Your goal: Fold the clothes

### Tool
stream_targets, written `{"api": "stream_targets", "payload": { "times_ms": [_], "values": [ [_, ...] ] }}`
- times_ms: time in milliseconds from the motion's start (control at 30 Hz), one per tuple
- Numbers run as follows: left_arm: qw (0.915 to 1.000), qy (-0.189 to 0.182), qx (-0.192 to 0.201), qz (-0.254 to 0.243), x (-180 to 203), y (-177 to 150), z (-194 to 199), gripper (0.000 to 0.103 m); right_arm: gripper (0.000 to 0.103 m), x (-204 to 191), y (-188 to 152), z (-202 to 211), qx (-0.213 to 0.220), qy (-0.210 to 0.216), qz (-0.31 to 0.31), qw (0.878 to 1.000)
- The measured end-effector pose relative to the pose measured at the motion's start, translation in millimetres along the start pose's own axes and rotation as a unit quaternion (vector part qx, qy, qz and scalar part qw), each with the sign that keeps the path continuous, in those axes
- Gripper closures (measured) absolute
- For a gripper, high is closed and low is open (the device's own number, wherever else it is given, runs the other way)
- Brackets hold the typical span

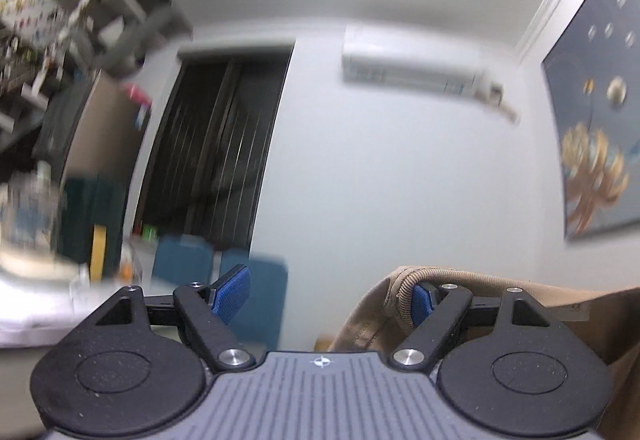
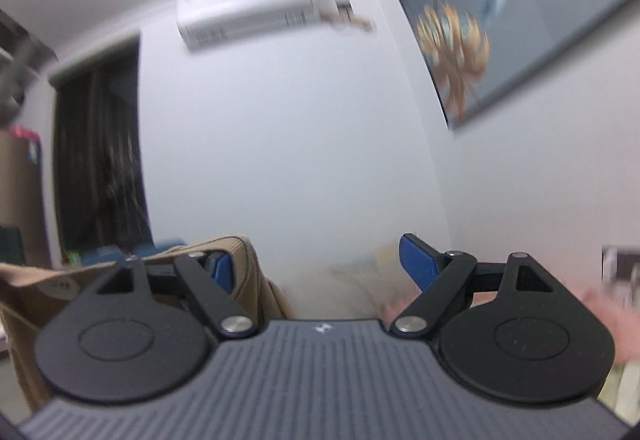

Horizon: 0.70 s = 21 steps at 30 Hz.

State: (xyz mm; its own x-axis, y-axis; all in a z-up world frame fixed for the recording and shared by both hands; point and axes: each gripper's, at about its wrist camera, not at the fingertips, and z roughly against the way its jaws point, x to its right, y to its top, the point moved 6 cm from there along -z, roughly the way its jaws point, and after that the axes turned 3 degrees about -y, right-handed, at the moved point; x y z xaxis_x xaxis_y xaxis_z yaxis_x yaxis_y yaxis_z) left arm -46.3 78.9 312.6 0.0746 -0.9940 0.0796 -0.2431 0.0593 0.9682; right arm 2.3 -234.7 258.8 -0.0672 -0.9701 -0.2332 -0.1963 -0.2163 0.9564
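A tan garment (image 1: 520,304) with a ribbed hem hangs raised in the air between both grippers, which point up at the far wall. In the left wrist view my left gripper (image 1: 326,298) stands wide open, and the garment's hem is draped over its right blue pad (image 1: 422,305); the left pad is bare. In the right wrist view the same tan garment (image 2: 40,280) drapes over the left pad (image 2: 221,269) of my right gripper (image 2: 318,267), which is also wide open. Its right pad holds nothing. Most of the garment hangs out of sight below.
Ahead is a white wall with an air conditioner (image 1: 412,74) and a dark curtained doorway (image 1: 216,144). A large painting (image 2: 520,12) hangs on the right wall. Shelves (image 1: 60,40), blue chairs (image 1: 188,260) and a cluttered white surface (image 1: 36,280) lie left. Pale bedding (image 2: 352,288) shows below.
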Motion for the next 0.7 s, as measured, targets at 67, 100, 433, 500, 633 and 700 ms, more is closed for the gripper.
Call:
{"api": "stream_targets", "payload": {
  "times_ms": [67, 100, 433, 500, 633, 700],
  "values": [
    [0.9995, -0.008, 0.023, -0.018, 11.2, 39.9, 23.0, 0.019, 0.019, -2.4, 38.9, 23.3, 0.010, 0.006, -0.005, 1.000],
    [0.9993, -0.014, 0.028, -0.020, 15.4, 55.8, 31.4, 0.018, 0.019, -1.9, 55.1, 34.6, 0.012, 0.010, -0.009, 1.000],
    [0.9975, -0.059, -0.035, -0.017, 45.8, 98.8, 18.9, 0.014, 0.015, 16.6, 97.7, 46.1, -0.017, 0.007, -0.007, 1.000],
    [0.9957, -0.061, -0.068, -0.015, 43.7, 71.7, -18.6, 0.013, 0.015, 21.9, 71.4, 15.8, -0.037, 0.000, -0.002, 0.999],
    [0.9894, -0.057, -0.133, -0.014, 37.9, -14.8, -117.9, 0.013, 0.015, 32.6, 18.8, -44.4, -0.077, -0.014, 0.006, 0.997],
    [0.9850, -0.049, -0.164, -0.016, 38.6, -60.2, -160.2, 0.013, 0.015, 41.7, -12.7, -78.5, -0.089, -0.017, 0.015, 0.996]
  ]
}}
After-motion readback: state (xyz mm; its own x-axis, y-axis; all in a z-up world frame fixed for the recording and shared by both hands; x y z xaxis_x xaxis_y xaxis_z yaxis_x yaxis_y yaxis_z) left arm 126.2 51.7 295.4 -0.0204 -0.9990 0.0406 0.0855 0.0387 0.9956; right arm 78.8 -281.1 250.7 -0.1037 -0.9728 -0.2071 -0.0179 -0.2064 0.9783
